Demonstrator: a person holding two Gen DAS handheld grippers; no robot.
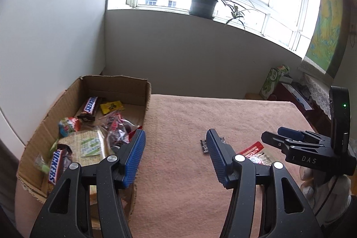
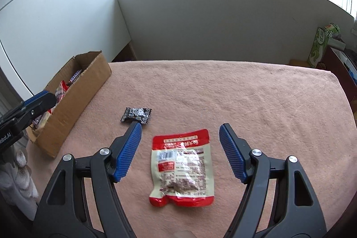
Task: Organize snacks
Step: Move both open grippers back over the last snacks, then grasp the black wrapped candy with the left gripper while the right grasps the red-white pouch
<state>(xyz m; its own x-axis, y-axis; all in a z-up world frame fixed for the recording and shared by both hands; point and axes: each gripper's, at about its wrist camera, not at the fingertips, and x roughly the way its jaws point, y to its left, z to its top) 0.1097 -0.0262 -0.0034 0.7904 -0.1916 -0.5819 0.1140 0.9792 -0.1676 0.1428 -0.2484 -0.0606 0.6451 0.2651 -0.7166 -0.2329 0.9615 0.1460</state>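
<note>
- The step in hand looks like picking up the red-and-cream snack pouch (image 2: 181, 167), which lies flat on the pink cloth (image 2: 245, 93) between the right gripper's (image 2: 180, 134) fingers in the right wrist view; it sits toward 6 o'clock of that picture, its red top edge pointing to 12 o'clock.
- To do it well, I judge the gripper should come down so the blue pads (image 2: 128, 154) straddle the pouch's narrow width; a flat soft pouch gives little to bite on, so closing low against the cloth and pinching one edge or the bulge of the filling seems safest; a loose pinch may let the foil slide out.
- The small dark wrapped candy (image 2: 136, 115) lies at about 11 o'clock from the pouch, just beyond the left pad's tip and apart from it; the closing finger should not drag it along.
- The cardboard box (image 2: 82, 93) stands at 10 o'clock at the cloth's left side, already holding Snickers bars (image 1: 90, 104) and other packets; that is the likely place for the pouch.
- Right gripper: jaws spread wide, nothing held, pads clear of the pouch.
- Left gripper (image 1: 176, 144): jaws partly apart and empty; its left finger hangs over the box's near corner, whether touching I cannot tell; the candy shows just behind its right finger.
</note>
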